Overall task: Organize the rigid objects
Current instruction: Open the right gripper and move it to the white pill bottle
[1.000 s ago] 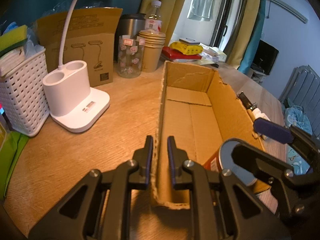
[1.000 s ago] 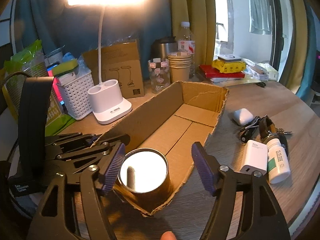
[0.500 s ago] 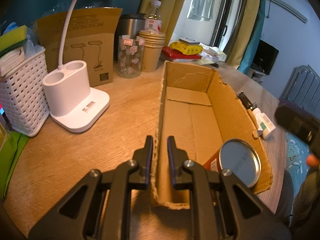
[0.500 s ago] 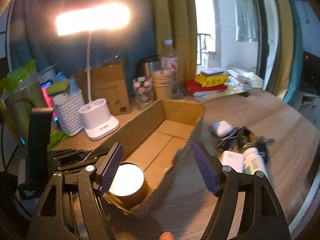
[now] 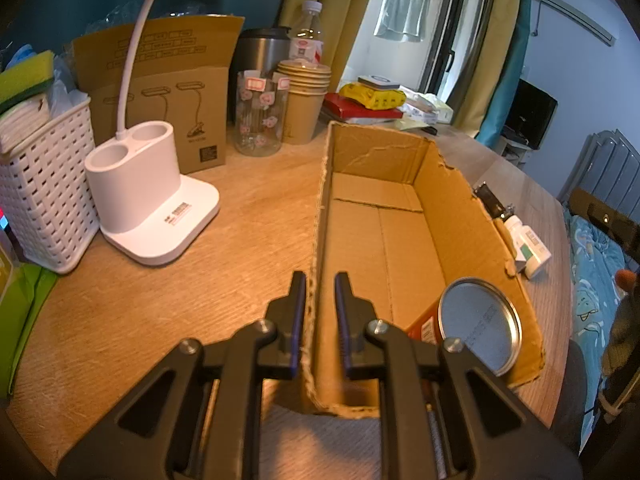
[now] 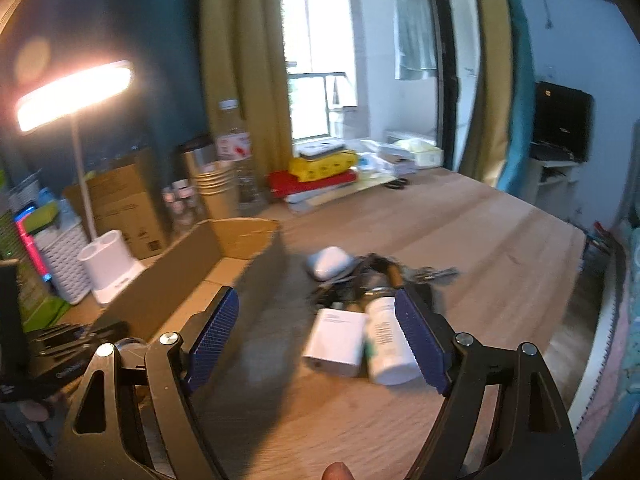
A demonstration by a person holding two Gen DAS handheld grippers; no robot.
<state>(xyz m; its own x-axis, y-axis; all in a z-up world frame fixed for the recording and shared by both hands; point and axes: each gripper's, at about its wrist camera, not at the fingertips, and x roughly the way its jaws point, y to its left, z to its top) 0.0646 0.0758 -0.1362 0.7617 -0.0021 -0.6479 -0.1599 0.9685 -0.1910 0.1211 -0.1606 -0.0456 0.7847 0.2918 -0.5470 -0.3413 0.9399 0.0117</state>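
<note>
Box [image 5: 384, 240] wall — left gripper [image 5: 320, 316] clamped | right gripper [image 6: 316, 340] jaws opening — empty

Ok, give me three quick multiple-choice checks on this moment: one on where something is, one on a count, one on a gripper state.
1. Where is the tin can?
A. in the cardboard box's near corner
B. in the white basket
C. beside the lamp base

2. How many wells does the white lamp base have on top?
A. one
B. two
C. four

3. How is the left gripper set?
A. wide open over the table
B. clamped on the cardboard box side wall
C. closed on the pill bottle

Answers:
1 A, its lid shows inside the box's near right corner.
2 B, two round openings sit side by side.
3 B, its pads straddle and pinch the wall's edge.
</note>
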